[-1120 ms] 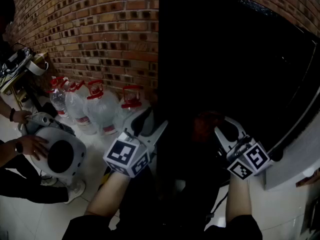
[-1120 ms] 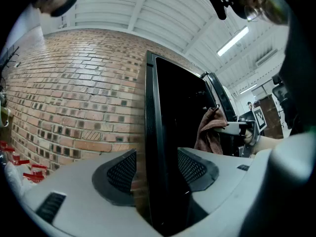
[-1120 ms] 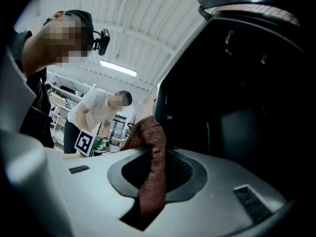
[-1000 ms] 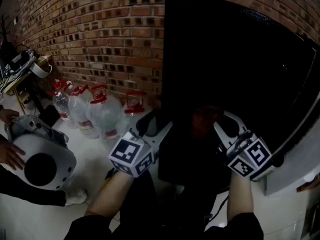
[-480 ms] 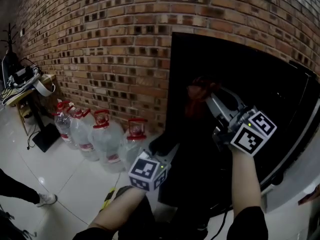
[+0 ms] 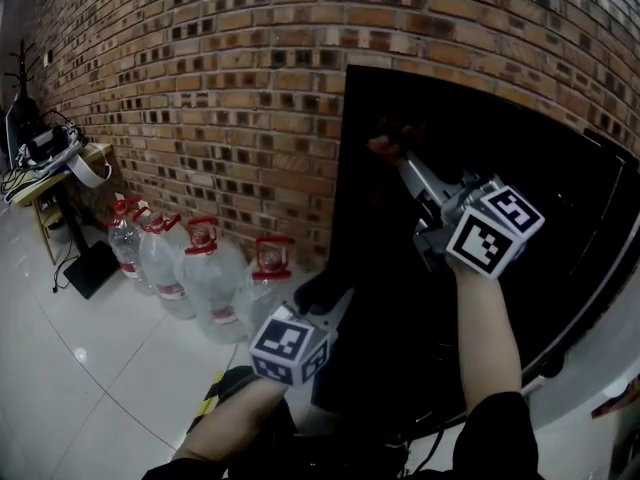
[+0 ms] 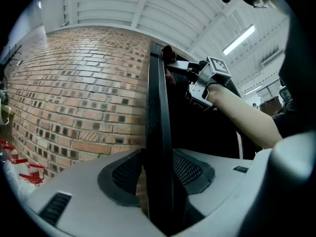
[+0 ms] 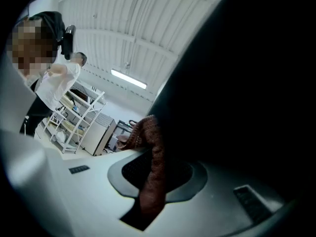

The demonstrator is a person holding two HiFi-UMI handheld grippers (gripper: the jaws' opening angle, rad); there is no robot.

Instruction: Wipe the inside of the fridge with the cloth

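The left gripper (image 7: 158, 176), jaws closing, straddles the thin black edge of the fridge door (image 7: 157, 107), with a sliver of wall showing between one pad and the door. Above, a bare forearm (image 7: 242, 112) reaches the right gripper (image 7: 174, 67) to the door's top corner, a dark red cloth (image 7: 168, 52) at its tips. A red-brown brick wall (image 7: 79, 93) fills the left, under a white ribbed ceiling (image 7: 163, 9) with lit tube lights (image 7: 239, 38).
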